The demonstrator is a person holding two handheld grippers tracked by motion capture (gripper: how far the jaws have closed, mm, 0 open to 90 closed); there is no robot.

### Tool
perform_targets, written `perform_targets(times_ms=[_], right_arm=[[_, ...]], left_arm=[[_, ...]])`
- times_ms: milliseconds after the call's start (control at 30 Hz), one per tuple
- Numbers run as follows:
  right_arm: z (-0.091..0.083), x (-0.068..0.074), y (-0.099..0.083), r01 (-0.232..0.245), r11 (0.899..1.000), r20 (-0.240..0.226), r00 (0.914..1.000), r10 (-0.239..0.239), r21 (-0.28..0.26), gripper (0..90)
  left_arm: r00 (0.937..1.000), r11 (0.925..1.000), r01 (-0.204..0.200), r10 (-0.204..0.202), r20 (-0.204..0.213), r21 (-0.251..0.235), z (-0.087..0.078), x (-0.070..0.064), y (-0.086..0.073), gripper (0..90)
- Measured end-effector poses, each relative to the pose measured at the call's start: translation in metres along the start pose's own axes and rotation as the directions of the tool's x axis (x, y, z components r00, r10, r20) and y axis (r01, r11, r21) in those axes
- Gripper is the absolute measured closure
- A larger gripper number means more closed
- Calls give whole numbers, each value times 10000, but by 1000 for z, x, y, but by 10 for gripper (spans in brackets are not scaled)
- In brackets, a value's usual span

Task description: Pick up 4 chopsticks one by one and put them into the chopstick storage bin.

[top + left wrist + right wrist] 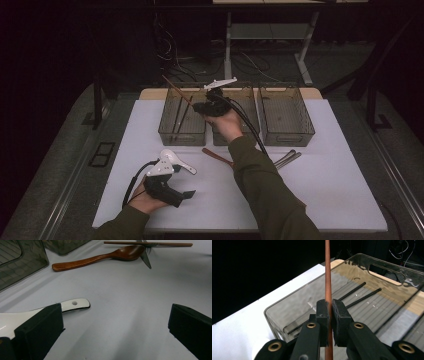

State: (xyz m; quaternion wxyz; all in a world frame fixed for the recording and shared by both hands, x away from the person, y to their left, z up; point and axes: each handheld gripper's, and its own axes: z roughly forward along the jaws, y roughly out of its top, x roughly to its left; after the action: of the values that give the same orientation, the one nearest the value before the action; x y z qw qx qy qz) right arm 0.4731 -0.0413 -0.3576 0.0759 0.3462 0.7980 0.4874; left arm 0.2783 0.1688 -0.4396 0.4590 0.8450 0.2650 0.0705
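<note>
Chopstick (327,272) pinched in the right gripper's (328,312) jaws hung over the upper-left bin (170,131), apparently for sorting; the left gripper (186,196), jaws spread, waited beside the white spoon (176,160) at lower left of the tabletop (325,185).

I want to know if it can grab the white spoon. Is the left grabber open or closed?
Open. In the left gripper view its two black jaws stand far apart, with bare table between them; the white spoon lies beside one jaw, not clamped.

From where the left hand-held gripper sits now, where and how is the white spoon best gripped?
Grip the white spoon across its flat handle, coming down from above with the jaws on its two long edges. It lies flat on the table, the narrow handle pointing free; the bowl is wider. The left hand-held gripper stands open beside it.
</note>
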Motion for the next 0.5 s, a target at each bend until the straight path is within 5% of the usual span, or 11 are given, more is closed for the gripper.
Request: perform_targets(times_ms=[500], right_arm=[[43, 14, 5, 96, 9978, 31, 9999, -99, 656, 840]], left_arm=[[10000, 10000, -58, 58, 80, -19, 0, 0, 0, 0]])
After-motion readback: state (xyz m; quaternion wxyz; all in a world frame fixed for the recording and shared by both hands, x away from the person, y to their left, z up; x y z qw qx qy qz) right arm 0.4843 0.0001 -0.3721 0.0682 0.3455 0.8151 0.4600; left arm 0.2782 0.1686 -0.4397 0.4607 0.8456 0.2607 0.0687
